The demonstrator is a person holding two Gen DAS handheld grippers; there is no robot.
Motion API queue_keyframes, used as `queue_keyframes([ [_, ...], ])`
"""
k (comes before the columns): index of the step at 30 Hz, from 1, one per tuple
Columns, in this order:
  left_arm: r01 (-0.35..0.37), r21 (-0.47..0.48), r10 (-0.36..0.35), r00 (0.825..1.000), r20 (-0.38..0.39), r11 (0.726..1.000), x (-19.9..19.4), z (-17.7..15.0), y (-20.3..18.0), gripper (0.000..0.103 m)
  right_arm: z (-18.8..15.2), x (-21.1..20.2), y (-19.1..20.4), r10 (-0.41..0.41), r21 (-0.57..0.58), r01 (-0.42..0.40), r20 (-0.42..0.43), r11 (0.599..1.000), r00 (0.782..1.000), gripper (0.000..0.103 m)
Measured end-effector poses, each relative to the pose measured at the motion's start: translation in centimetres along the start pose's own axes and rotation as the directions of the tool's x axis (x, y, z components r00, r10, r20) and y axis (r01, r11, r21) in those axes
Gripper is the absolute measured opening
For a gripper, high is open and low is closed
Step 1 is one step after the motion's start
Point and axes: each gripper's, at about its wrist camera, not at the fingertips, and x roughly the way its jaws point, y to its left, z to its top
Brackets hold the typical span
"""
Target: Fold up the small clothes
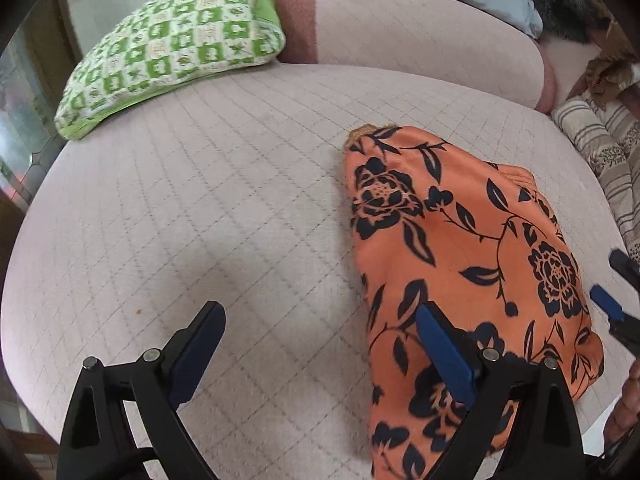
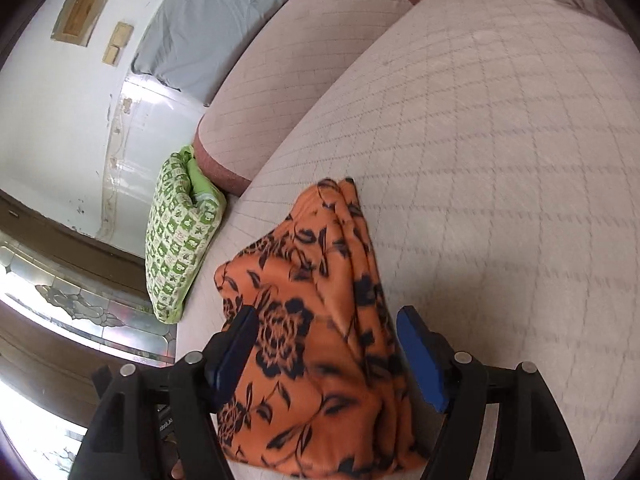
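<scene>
Pink quilted sofa seat (image 1: 240, 184) carries the orange floral garment (image 1: 460, 260), already folded into a long narrow bundle; green checked cushion (image 1: 172, 44) lies well apart, beyond both jaw sets.

Step, as judged: folds along the length done, cross fold outstanding. Next move calls for both grippers to pinch one end and carry it over the other.

Long axis runs away from the jaws in both views; narrow end points far, toward the backrest.

Left gripper (image 1: 320, 344): jaws wide open, empty; bundle under its right finger only.

Right gripper (image 2: 326, 344): jaws apart, straddling the bundle's near end, pads not pressing.
</scene>
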Motion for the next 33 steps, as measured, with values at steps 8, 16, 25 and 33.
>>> queue_keyframes([
  [8, 0.144, -0.011, -0.145, 0.989, -0.031, 0.989, 2.7, 2.2, 0.2, 0.096, 3.0, 4.8, 0.2, -0.01, -0.038, 0.006, -0.1, 0.999, 0.995, 0.075],
  [16, 0.419, -0.002, -0.417, 0.903, -0.107, 0.908, 4.9, 1.7, 0.4, 0.096, 4.0, 9.1, -1.7, 0.062, 0.009, -0.062, -0.282, 0.998, 0.957, 0.075],
  [25, 0.406, 0.015, -0.402, 0.909, -0.111, 0.914, 6.4, -0.3, -1.7, 0.094, 2.5, 9.8, -1.2, 0.104, -0.032, -0.123, -0.36, 0.992, 0.927, 0.074],
  [33, 0.405, 0.002, -0.404, 0.912, -0.072, 0.914, 6.0, -0.8, -1.4, 0.057, 1.4, 10.2, -0.7, 0.108, -0.03, -0.127, -0.358, 0.991, 0.928, 0.05],
])
